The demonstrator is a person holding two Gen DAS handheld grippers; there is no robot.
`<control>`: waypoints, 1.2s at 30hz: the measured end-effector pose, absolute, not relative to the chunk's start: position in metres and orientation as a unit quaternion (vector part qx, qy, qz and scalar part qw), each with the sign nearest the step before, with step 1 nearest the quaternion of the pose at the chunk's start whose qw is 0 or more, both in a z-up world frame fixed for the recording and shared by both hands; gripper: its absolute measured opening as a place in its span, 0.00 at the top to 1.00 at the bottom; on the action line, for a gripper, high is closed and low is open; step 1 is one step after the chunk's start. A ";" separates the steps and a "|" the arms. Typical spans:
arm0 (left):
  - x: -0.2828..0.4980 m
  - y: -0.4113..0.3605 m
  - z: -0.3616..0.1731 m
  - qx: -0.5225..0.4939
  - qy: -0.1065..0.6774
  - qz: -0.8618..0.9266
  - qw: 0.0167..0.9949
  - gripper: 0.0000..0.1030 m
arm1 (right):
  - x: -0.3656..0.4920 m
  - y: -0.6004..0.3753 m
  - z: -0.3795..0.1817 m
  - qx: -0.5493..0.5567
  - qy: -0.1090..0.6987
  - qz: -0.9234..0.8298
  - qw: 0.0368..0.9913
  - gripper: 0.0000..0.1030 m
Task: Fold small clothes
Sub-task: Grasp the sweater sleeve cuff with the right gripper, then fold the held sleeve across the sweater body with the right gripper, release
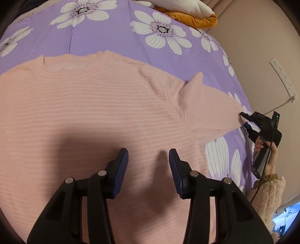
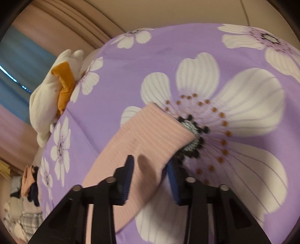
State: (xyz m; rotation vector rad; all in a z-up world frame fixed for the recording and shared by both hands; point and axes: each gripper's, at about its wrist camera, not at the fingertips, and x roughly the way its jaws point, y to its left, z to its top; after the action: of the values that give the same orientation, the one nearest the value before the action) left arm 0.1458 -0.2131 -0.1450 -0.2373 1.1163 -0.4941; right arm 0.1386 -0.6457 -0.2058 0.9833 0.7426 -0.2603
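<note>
A pink striped sweater (image 1: 90,112) lies flat on the purple flowered bedspread (image 1: 112,37), neck toward the far side. My left gripper (image 1: 148,159) is open and hovers over the sweater's lower body. The sweater's right sleeve (image 1: 210,105) stretches out to the right. My right gripper (image 1: 243,119) is at the sleeve's cuff end. In the right wrist view the sleeve (image 2: 146,142) lies between the open fingers of my right gripper (image 2: 151,169); the cuff end rests on a large white flower. Neither gripper holds anything.
A white and orange plush toy (image 1: 189,13) lies at the far edge of the bed and also shows in the right wrist view (image 2: 54,92). A pile of other clothes (image 2: 28,187) sits at the left. A wall with a power strip (image 1: 283,78) is to the right.
</note>
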 end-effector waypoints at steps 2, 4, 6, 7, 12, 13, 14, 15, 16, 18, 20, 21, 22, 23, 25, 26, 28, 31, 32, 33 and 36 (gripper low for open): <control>0.151 -0.214 -0.143 -0.116 0.524 -0.231 0.812 0.58 | 0.143 -0.644 -0.208 0.445 0.349 -0.142 0.813 0.94; 0.156 -0.213 -0.142 -0.120 0.528 -0.228 0.809 0.58 | 0.140 -0.648 -0.205 0.450 0.339 -0.142 0.814 0.94; 0.163 -0.215 -0.139 -0.119 0.526 -0.227 0.811 0.58 | 0.125 -0.654 -0.191 0.446 0.315 -0.148 0.824 0.94; 0.165 -0.216 -0.137 -0.117 0.523 -0.227 0.813 0.58 | 0.116 -0.655 -0.182 0.445 0.301 -0.153 0.830 0.94; 0.187 -0.223 -0.134 -0.108 0.511 -0.220 0.824 0.58 | 0.099 -0.663 -0.178 0.436 0.299 -0.198 0.825 0.94; 0.190 -0.223 -0.137 -0.111 0.516 -0.218 0.821 0.58 | 0.101 -0.665 -0.189 0.432 0.323 -0.216 0.814 0.94; 0.195 -0.224 -0.142 -0.117 0.524 -0.216 0.816 0.58 | 0.102 -0.666 -0.198 0.433 0.335 -0.223 0.807 0.94; 0.198 -0.225 -0.146 -0.119 0.529 -0.215 0.813 0.58 | 0.103 -0.668 -0.205 0.441 0.345 -0.222 0.798 0.94; 0.200 -0.226 -0.148 -0.119 0.531 -0.213 0.812 0.58 | 0.103 -0.670 -0.209 0.453 0.344 -0.219 0.793 0.94; 0.199 -0.224 -0.150 -0.122 0.528 -0.212 0.814 0.58 | 0.102 -0.675 -0.202 0.456 0.328 -0.214 0.799 0.94; 0.198 -0.223 -0.148 -0.126 0.525 -0.213 0.814 0.56 | 0.103 -0.673 -0.189 0.443 0.314 -0.216 0.811 0.94; 0.196 -0.221 -0.147 -0.129 0.525 -0.213 0.814 0.56 | 0.106 -0.670 -0.185 0.434 0.315 -0.222 0.814 0.94; 0.194 -0.219 -0.145 -0.132 0.526 -0.213 0.813 0.56 | 0.109 -0.667 -0.183 0.422 0.318 -0.228 0.818 0.94; 0.192 -0.217 -0.142 -0.135 0.526 -0.213 0.812 0.56 | 0.110 -0.663 -0.180 0.410 0.322 -0.234 0.821 0.94; 0.187 -0.214 -0.137 -0.140 0.520 -0.214 0.815 0.56 | 0.108 -0.657 -0.174 0.390 0.321 -0.237 0.830 0.94; 0.184 -0.211 -0.132 -0.141 0.513 -0.215 0.819 0.55 | 0.107 -0.653 -0.168 0.379 0.315 -0.235 0.838 0.94; 0.177 -0.207 -0.123 -0.141 0.500 -0.216 0.827 0.51 | 0.103 -0.647 -0.153 0.360 0.295 -0.225 0.856 0.94; 0.169 -0.201 -0.111 -0.137 0.485 -0.217 0.836 0.46 | 0.096 -0.635 -0.132 0.336 0.269 -0.205 0.879 0.94; 0.164 -0.198 -0.105 -0.137 0.477 -0.217 0.841 0.44 | 0.095 -0.630 -0.124 0.327 0.260 -0.193 0.888 0.94; 0.161 -0.195 -0.102 -0.139 0.471 -0.217 0.844 0.43 | 0.094 -0.624 -0.117 0.319 0.252 -0.180 0.896 0.94; 0.150 -0.182 -0.093 -0.148 0.456 -0.216 0.851 0.40 | 0.095 -0.604 -0.096 0.291 0.230 -0.142 0.918 0.94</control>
State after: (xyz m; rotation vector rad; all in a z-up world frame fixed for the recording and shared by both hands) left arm 0.1496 -0.1819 -0.0927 -0.3119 0.9595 -0.4540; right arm 0.0949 -0.6042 -0.0964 0.5986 0.4728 -0.2927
